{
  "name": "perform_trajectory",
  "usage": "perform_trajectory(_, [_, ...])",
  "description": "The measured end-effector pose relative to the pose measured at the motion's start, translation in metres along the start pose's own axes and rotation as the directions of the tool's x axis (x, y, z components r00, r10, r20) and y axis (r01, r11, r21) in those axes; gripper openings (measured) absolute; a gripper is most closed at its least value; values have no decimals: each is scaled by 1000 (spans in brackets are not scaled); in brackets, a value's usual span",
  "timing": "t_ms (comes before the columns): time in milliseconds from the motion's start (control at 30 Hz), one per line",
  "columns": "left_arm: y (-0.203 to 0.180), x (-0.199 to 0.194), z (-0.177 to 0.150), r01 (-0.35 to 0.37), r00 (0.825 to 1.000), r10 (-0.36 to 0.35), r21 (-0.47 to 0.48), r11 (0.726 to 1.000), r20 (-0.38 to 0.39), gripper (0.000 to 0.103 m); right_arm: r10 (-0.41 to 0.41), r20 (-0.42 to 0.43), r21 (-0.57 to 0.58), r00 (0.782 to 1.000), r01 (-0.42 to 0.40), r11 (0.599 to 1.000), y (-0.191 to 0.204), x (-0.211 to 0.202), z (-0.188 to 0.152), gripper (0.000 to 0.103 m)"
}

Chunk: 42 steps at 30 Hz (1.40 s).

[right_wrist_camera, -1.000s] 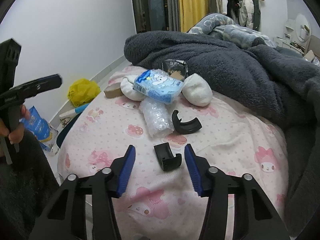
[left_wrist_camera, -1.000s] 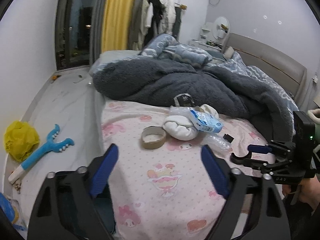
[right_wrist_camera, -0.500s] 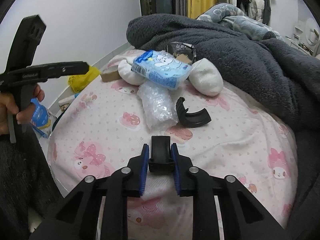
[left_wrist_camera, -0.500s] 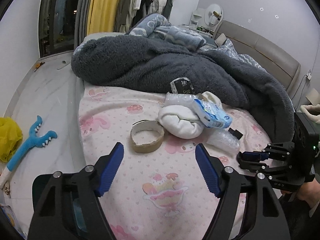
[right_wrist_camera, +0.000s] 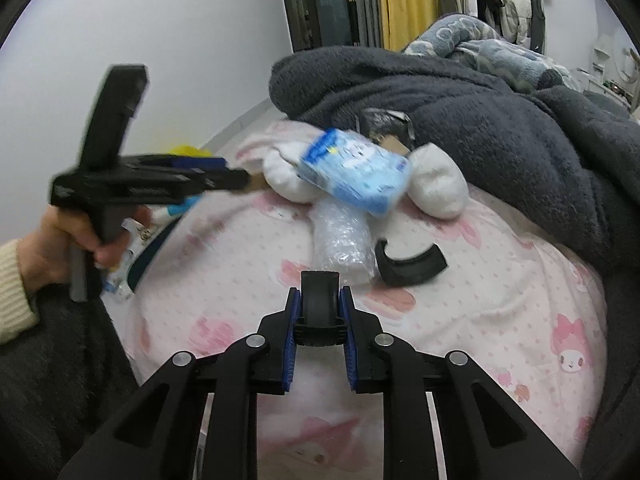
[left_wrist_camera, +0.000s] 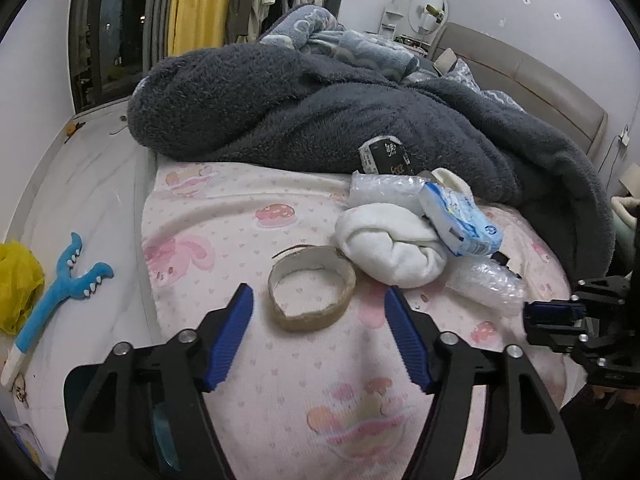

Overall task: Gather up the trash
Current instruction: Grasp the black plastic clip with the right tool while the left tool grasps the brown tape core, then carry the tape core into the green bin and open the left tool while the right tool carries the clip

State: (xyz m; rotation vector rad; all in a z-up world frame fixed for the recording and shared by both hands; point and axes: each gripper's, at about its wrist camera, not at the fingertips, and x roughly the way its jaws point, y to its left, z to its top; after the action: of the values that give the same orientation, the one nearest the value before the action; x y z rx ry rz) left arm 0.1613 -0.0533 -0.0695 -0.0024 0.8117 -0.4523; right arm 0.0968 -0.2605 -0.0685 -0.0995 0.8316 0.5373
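Cardboard ring (left_wrist_camera: 312, 294) amid open pink bedsheet (left_wrist_camera: 224, 240)

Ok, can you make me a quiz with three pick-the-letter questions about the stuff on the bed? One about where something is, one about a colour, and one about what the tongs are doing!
1. Where is the cardboard tape ring?
A. On the pink sheet beside the white rolled cloth
B. On the floor by the window
C. On top of the grey blanket

2. What colour is the tissue packet?
A. Red
B. Blue and white
C. Green

3. What are the right tongs doing?
A. Standing wide open over nothing
B. Squeezing the bubble wrap
C. Clamped on a small black plastic piece

Answers:
1 A: the cardboard tape ring lies on the pink sheet next to the white rolled cloth.
2 B: the tissue packet shows blue and white print.
3 C: the right tongs pinch the small black plastic piece between their blue pads.
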Motion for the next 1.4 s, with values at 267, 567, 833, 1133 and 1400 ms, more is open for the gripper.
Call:
perform_trajectory(267, [3, 13, 1, -8, 1000, 8, 7, 1000, -12, 50, -37, 55, 24, 998, 36, 999, 2, -14, 14, 20])
perform_trajectory(567, [6, -5, -2, -17, 1000, 17, 14, 1000, 0, 49, -122, 77, 37, 989, 120, 992, -2, -22, 25, 20])
perform_trajectory(833, [27, -25, -14, -74, 997, 74, -20, 997, -11, 49, -82, 110, 9, 990, 82, 997, 25, -20, 41, 20])
perform_trajectory(1133, [73, -38, -40, -189, 980, 182, -94, 978, -76, 49, -19, 105, -10, 994, 21, 1000, 68, 1, 63, 20])
perform_trajectory(1400, [111, -41, -62, -244, 964, 218, -175, 954, -151, 49, 35, 49, -5, 998, -35, 999, 102, 35, 75, 20])
